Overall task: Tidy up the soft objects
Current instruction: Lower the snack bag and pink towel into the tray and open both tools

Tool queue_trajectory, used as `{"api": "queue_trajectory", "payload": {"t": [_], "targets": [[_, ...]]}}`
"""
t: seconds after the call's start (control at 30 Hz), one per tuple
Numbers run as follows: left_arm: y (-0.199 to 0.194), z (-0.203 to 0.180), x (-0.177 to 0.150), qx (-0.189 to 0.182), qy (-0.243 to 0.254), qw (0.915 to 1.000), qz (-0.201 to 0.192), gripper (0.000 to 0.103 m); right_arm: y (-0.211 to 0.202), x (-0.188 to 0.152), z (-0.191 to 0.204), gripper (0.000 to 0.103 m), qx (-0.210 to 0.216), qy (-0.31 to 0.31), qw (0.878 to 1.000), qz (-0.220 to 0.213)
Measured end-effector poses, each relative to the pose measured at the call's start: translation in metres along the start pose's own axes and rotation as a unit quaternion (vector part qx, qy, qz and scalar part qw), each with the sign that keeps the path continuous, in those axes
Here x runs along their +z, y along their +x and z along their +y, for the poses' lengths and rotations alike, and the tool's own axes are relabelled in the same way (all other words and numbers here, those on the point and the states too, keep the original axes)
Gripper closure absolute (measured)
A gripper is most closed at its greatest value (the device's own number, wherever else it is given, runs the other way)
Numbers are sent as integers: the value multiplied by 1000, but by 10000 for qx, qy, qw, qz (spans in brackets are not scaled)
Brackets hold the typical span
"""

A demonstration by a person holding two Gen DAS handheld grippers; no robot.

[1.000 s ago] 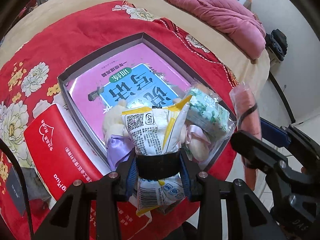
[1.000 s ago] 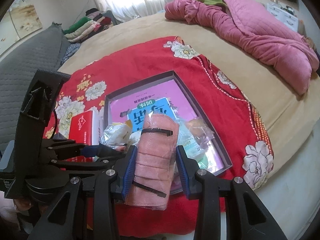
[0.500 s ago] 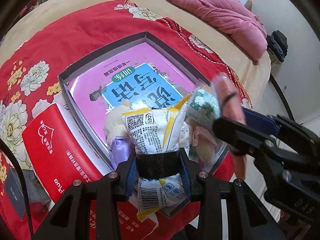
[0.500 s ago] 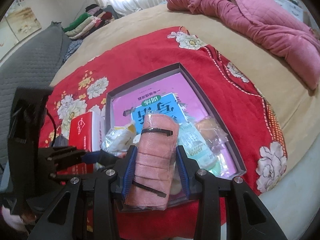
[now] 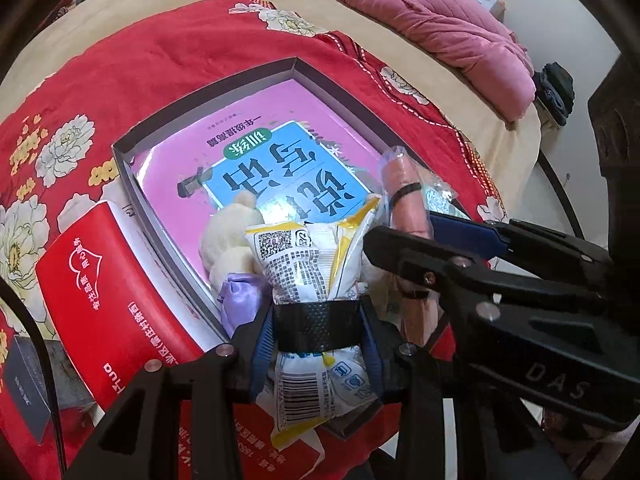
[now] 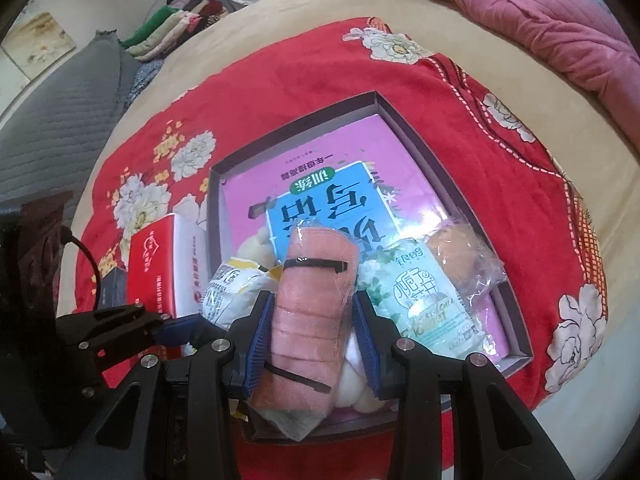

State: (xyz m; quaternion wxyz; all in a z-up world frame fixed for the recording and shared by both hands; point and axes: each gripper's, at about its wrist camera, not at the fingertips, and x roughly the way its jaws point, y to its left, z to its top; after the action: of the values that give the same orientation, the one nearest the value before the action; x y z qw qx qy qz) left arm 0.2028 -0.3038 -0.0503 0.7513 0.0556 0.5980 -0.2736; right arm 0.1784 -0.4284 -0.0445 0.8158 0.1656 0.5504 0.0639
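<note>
Pink roll [image 6: 308, 312] stays clamped in my right fingers [image 6: 362, 336]; left fingers [image 5: 262, 350] pinch the packet [image 5: 310, 276]. I'd lower both gently into the box [image 6: 416, 132].

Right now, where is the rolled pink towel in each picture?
Left wrist: pink towel at right of centre, beside the yellow snack bag.
Right wrist: low centre, squeezed in the right gripper.
Shared landmark: pink book in the box.

Red floral blanket [image 6: 304, 92] spread over a tan bedsheet [image 6: 280, 12]. Pink quilt [image 6: 552, 12] bunched at two o'clock; folded clothes [image 6: 176, 24] stacked at eleven o'clock; grey quilted pad [image 6: 64, 116] at nine o'clock.
</note>
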Motion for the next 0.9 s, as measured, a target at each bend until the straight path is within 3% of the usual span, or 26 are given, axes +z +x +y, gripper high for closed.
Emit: {"api": "queue_trajectory", "payload": {"t": [0.6, 0.9], "targets": [[5, -2, 3, 73, -27, 10000, 36, 63, -10, -1, -1, 52, 48, 63, 9999, -93], [1, -3, 3, 112, -9, 9999, -10, 62, -42, -9, -12, 46, 42, 292, 9985, -468]]}}
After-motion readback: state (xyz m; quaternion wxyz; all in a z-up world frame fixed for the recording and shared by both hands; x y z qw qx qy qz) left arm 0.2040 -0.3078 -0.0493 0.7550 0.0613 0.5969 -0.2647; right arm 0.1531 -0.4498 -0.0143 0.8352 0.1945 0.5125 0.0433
